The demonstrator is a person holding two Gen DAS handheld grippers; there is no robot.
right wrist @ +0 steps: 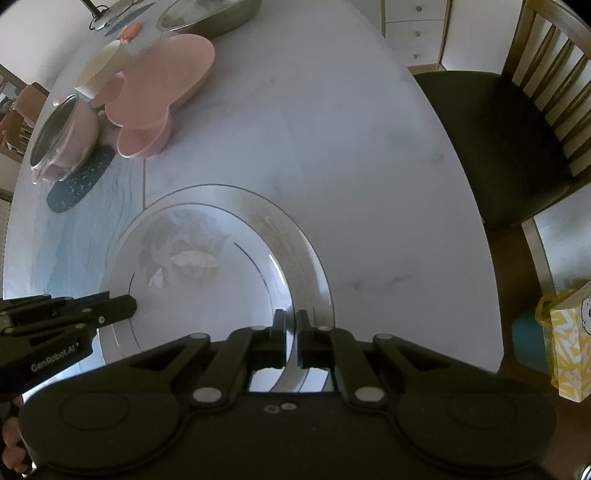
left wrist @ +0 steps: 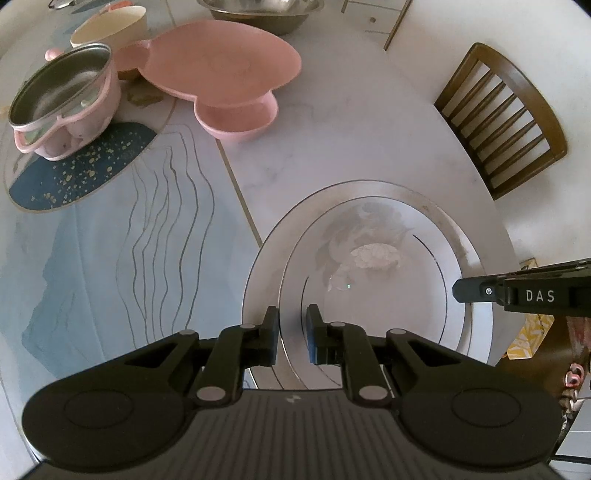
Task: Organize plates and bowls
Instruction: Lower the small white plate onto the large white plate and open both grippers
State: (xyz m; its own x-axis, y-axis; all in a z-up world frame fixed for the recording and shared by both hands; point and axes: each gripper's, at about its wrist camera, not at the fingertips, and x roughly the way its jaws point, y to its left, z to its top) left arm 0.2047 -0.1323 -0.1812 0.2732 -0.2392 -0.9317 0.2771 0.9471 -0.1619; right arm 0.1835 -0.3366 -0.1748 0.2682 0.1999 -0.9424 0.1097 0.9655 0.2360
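Now plate rim (left wrist: 291, 354) between fingers (left wrist: 271, 332).

Left tongs (left wrist: 291, 334) and right tongs (right wrist: 290, 338) both point steeply down, jaws nearly closed

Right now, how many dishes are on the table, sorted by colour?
White: 2, a small plate on a big plate.
Pink: 3, a fish plate, a small dish and a steel-lined bowl.
Cream: 1, a cup.
Silver: 1, a basin.
Total: 7
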